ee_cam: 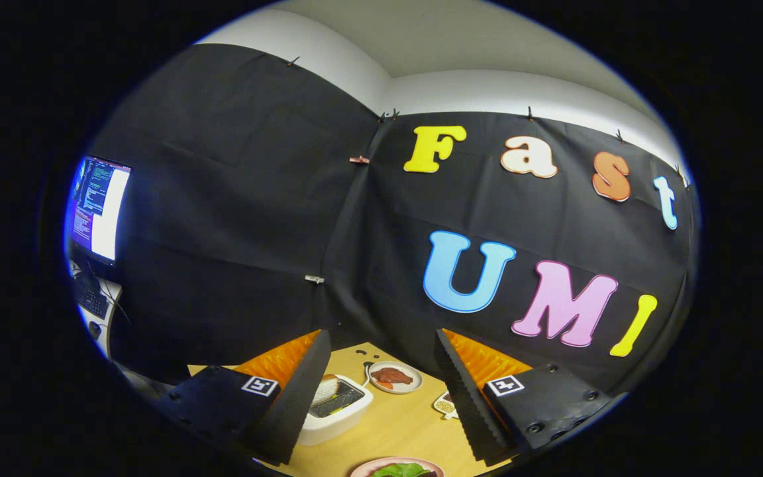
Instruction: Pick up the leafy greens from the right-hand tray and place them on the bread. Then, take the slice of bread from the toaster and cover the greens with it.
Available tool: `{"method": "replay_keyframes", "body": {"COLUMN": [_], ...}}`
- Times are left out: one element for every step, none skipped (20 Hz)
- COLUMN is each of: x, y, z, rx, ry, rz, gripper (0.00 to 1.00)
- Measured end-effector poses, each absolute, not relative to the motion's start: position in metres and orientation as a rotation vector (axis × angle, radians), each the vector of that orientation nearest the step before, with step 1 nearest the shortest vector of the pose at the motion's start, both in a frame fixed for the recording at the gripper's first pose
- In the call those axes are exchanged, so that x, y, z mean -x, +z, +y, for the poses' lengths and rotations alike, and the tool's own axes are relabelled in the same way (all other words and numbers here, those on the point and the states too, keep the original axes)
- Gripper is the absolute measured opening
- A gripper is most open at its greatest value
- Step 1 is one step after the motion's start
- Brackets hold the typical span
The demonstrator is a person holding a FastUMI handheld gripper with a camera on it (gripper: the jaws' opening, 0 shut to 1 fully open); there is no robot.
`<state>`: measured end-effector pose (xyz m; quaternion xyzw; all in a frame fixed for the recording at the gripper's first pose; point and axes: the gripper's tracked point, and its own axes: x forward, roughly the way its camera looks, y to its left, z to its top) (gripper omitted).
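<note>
My gripper [381, 404] is open and held high above the wooden table [401, 417], with nothing between its fingers. A white toaster [335, 411] stands just ahead of the left finger, and a slice of bread [326, 386] sticks up out of its slot. The leafy greens [400, 470] lie on a pink tray [368, 468] close below, between the fingers. The bread that lies flat on the table is out of sight.
A small round plate with a reddish-brown piece of food [393, 377] sits beyond the toaster. A small patterned dish [445, 405] peeks out beside the right finger. A lit monitor [95, 209] and a keyboard [92, 301] stand far off to the left.
</note>
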<state>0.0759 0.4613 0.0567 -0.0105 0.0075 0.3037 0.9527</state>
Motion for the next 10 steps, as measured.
{"method": "replay_keyframes", "body": {"x": [-0.08, -0.085, -0.09, -0.093, -0.097, -0.102, -0.109, -0.116, -0.122, -0.127], "y": [0.047, 0.037, 0.026, 0.015, 0.002, -0.009, -0.021, -0.032, -0.044, -0.057], "z": [0.476, 0.49, 0.502, 0.514, 0.525, 0.538, 0.549, 0.558, 0.564, 0.571], "rx": [0.024, 0.024, 0.019, 0.007, -0.013, -0.034, -0.049, -0.057, -0.056, -0.054], "ry": [0.622, 0.621, 0.616, 0.609, 0.607, 0.606, 0.607, 0.603, 0.596, 0.593], "rz": [0.046, 0.08, 0.12, 0.16, 0.2, 0.236, 0.27, 0.296, 0.324, 0.36], "gripper": [0.98, 0.98, 0.98, 0.98, 0.98, 0.98, 0.98, 0.98, 0.98, 0.98]}}
